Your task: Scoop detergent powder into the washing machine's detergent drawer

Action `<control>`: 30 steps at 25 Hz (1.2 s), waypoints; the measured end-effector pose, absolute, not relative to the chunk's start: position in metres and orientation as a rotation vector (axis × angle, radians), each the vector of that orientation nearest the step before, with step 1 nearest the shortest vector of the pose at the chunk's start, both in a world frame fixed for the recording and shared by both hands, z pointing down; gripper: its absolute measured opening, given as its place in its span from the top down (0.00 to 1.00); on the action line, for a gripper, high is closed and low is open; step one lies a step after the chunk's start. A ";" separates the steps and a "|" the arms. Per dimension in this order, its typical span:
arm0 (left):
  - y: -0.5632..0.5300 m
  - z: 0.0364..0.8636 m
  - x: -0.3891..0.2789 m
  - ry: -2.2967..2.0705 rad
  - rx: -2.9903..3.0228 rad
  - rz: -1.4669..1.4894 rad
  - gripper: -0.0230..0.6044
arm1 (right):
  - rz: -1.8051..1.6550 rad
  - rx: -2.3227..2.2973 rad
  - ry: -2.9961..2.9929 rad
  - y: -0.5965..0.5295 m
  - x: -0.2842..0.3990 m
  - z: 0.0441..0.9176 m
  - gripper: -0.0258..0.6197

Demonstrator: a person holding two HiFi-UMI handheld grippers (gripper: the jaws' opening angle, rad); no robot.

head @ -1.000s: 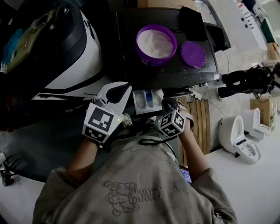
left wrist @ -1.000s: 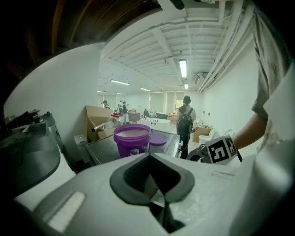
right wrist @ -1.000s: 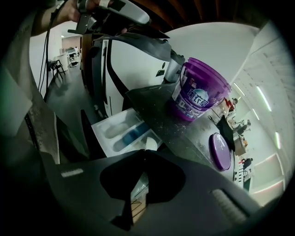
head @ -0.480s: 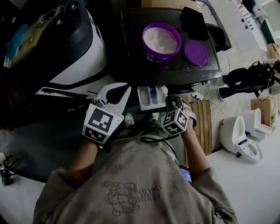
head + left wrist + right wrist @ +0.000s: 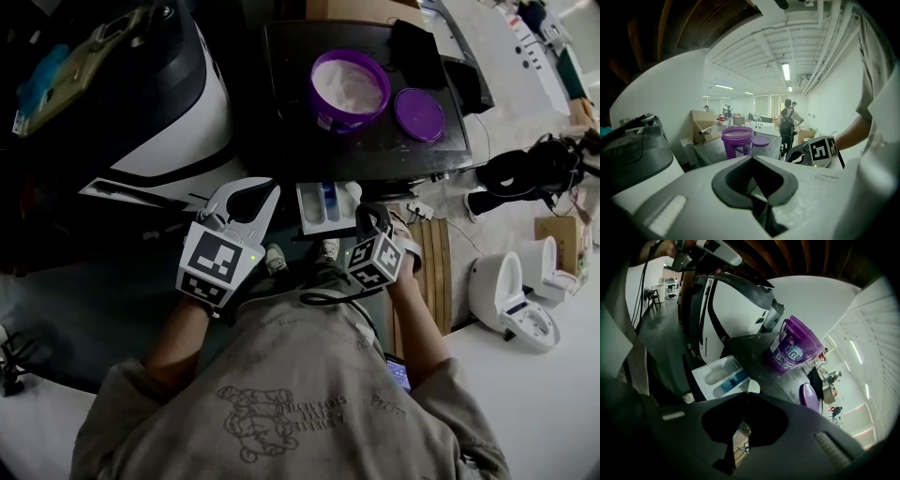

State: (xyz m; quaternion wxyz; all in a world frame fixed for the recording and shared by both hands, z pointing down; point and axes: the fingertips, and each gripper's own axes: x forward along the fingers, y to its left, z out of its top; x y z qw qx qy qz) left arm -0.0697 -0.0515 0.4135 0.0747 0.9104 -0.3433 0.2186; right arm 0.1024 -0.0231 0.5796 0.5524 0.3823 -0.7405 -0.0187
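1. At the left claw (image 5: 751,158), the two jaws meet along a shut seam and nothing is held between them.
2. At the right claw (image 5: 746,394), the jaws are also brought together and are empty; only a sliver of floor shows below the seam.
3. Both claws are held low in front of the person's torso. The left one is off to the left of the detergent drawer (image 5: 323,204), and the right one is near its lower right corner. Whether the right one touches it cannot be told.
4. The drawer projects open from under the front edge of the dark table (image 5: 281,141). It is white, with compartments and a blue insert in the middle.
5. On the table beyond the drawer stands a purple tub (image 5: 349,89), uncovered, with white powder inside.
6. A purple lid (image 5: 418,114) lies flat just beside the tub, on its right.
7. A large white-and-black machine body (image 5: 178,112) is to the left of the table.
8. A white appliance (image 5: 511,291) sits on the floor, well apart to the right.
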 end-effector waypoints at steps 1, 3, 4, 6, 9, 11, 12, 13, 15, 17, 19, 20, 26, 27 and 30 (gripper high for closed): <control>-0.050 0.413 -0.070 -1.032 2.732 0.654 0.96 | -0.052 0.904 -1.748 -0.023 0.102 0.578 0.91; -0.048 0.412 -0.071 -1.034 2.733 0.650 0.96 | -0.066 0.901 -1.744 -0.022 0.101 0.577 0.91; -0.047 0.412 -0.072 -1.035 2.733 0.648 0.96 | -0.072 0.901 -1.742 -0.022 0.101 0.576 0.91; -0.046 0.412 -0.073 -1.038 2.733 0.646 0.96 | -0.083 0.902 -1.741 -0.022 0.099 0.573 0.91; -0.044 0.411 -0.075 -1.044 2.734 0.644 0.96 | -0.093 0.909 -1.741 -0.022 0.098 0.569 0.91; -0.044 0.410 -0.076 -1.048 2.737 0.641 0.96 | -0.102 0.915 -1.742 -0.021 0.098 0.566 0.91; -0.044 0.409 -0.076 -1.049 2.740 0.639 0.96 | -0.106 0.919 -1.741 -0.021 0.098 0.565 0.91; -0.044 0.408 -0.076 -1.050 2.742 0.637 0.96 | -0.109 0.922 -1.740 -0.021 0.098 0.564 0.91; -0.043 0.408 -0.076 -1.051 2.744 0.633 0.96 | -0.112 0.926 -1.739 -0.020 0.098 0.564 0.91; -0.043 0.408 -0.077 -1.051 2.743 0.632 0.96 | -0.118 0.925 -1.739 -0.019 0.097 0.565 0.91; -0.042 0.409 -0.078 -1.051 2.742 0.630 0.96 | -0.129 0.925 -1.737 -0.018 0.097 0.565 0.91; -0.041 0.409 -0.078 -1.052 2.741 0.627 0.96 | -0.131 0.927 -1.733 -0.017 0.097 0.565 0.91; -0.039 0.408 -0.082 -1.059 2.742 0.622 0.96 | -0.118 0.926 -1.714 -0.014 0.098 0.567 0.91; -0.038 0.409 -0.082 -1.059 2.741 0.623 0.96 | -0.115 0.926 -1.713 -0.013 0.098 0.567 0.91; -0.036 0.409 -0.084 -1.062 2.738 0.627 0.96 | -0.098 0.929 -1.713 -0.011 0.099 0.570 0.91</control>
